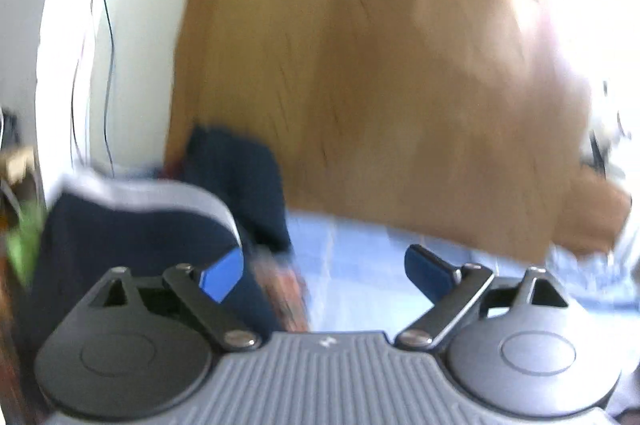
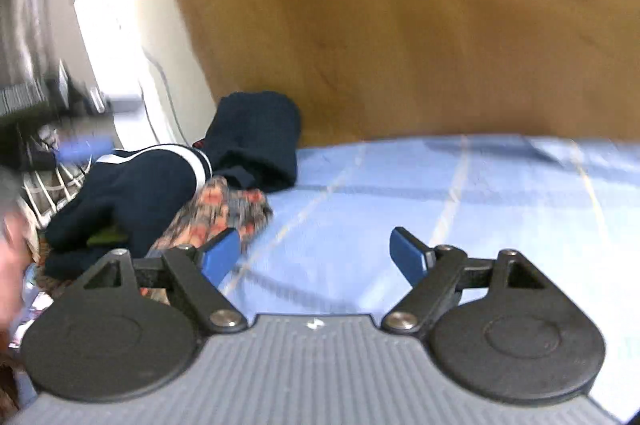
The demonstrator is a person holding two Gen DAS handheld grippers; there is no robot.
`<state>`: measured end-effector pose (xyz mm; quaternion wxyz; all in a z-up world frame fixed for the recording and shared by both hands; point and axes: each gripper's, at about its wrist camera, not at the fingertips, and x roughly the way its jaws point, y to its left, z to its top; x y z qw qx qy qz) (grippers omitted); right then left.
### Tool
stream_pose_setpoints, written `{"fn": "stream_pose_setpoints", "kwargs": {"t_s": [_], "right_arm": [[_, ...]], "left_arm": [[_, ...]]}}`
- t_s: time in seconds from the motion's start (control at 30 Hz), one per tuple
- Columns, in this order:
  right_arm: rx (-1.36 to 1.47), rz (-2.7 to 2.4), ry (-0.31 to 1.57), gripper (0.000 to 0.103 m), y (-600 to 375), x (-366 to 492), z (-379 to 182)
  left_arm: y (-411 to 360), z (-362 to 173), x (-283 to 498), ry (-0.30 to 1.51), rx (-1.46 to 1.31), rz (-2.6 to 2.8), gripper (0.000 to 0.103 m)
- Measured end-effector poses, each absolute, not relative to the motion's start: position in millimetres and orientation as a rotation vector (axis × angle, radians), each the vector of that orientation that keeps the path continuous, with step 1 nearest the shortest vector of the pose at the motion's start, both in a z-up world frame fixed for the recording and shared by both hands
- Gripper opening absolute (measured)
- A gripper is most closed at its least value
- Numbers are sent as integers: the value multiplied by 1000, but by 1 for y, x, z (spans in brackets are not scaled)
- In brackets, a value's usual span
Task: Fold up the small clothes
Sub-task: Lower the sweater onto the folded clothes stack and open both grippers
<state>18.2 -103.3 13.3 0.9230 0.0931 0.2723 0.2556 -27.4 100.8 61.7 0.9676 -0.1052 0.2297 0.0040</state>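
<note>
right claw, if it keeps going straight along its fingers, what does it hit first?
Probably the light blue checked cloth: the right claw is open and empty, tilted down over it, nothing between. The pile of dark clothes sits off to the left of that line. The frame is blurred, so depth is uncertain.

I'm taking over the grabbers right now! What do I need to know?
Left gripper: open, holding nothing.
Right gripper: open, holding nothing.
Clothes: a navy garment with white stripes, a rolled navy piece and a patterned orange piece sit heaped at the left edge of the light blue cloth on the wooden table.
Done: the pictures are too blurred to tell.
Left: pick one from the heap and fold it.
</note>
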Motion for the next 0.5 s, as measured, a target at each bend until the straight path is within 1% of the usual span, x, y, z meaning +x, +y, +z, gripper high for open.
{"fn": "stream_pose_setpoints", "kwargs": {"t_s": [0.1, 0.13, 0.2, 0.23, 0.4, 0.5], "right_arm": [[195, 493, 579, 84, -111, -15, 6], [176, 484, 573, 84, -112, -23, 5], [177, 468, 567, 84, -117, -35, 7], [202, 472, 570, 84, -121, -40, 8], [260, 493, 562, 86, -147, -67, 20], [279, 502, 539, 88, -156, -77, 25]], "left_arm": [[59, 37, -51, 500, -104, 94, 95], [51, 34, -58, 514, -96, 96, 96], [38, 33, -73, 529, -108, 112, 101], [32, 32, -80, 526, -109, 134, 102], [24, 44, -106, 513, -79, 205, 103], [25, 52, -101, 503, -68, 243, 103]]}}
